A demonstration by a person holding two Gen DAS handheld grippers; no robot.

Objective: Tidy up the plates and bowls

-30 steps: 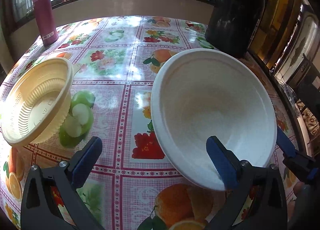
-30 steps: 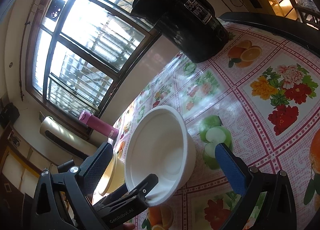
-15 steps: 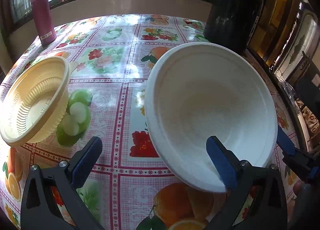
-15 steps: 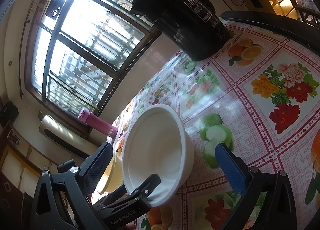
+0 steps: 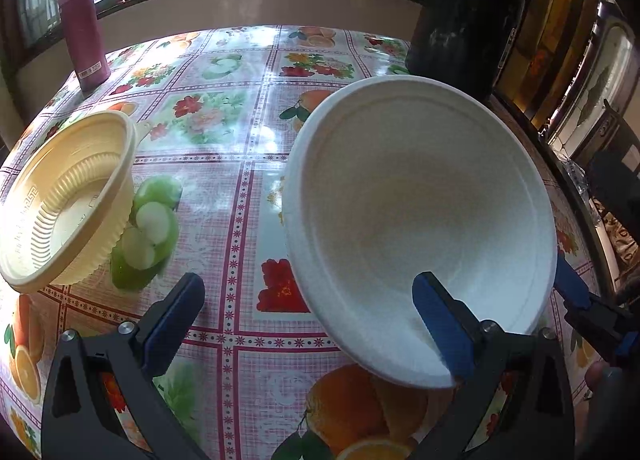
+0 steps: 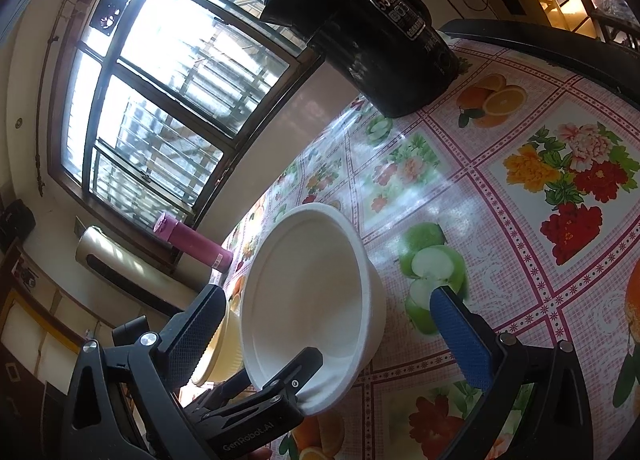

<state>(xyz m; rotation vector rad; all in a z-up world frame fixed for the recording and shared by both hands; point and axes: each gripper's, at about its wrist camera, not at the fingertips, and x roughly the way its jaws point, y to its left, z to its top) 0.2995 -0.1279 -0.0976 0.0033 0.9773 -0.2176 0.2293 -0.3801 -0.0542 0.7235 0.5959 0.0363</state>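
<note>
A white bowl (image 5: 420, 220) is tilted and raised off the tablecloth, with the right finger of my left gripper (image 5: 316, 324) inside its near rim. The left gripper's jaws stand wide apart. The right wrist view shows the same white bowl (image 6: 312, 296) with one finger of the left gripper (image 6: 292, 380) lying across its near rim. A cream ribbed bowl (image 5: 64, 200) sits tilted at the left of the table; it also shows behind the white bowl (image 6: 224, 348). My right gripper (image 6: 332, 336) is open and empty, to the right of the white bowl.
A pink bottle (image 5: 82, 30) stands at the far left by the window. A big black pot (image 5: 464, 16) stands at the far right corner. The table (image 5: 224, 164) has a fruit-and-flower oilcloth. Dark furniture lies beyond the right edge.
The white bowl has tipped up more and shifted left toward the cream bowl. The right gripper has stayed about where it was.
</note>
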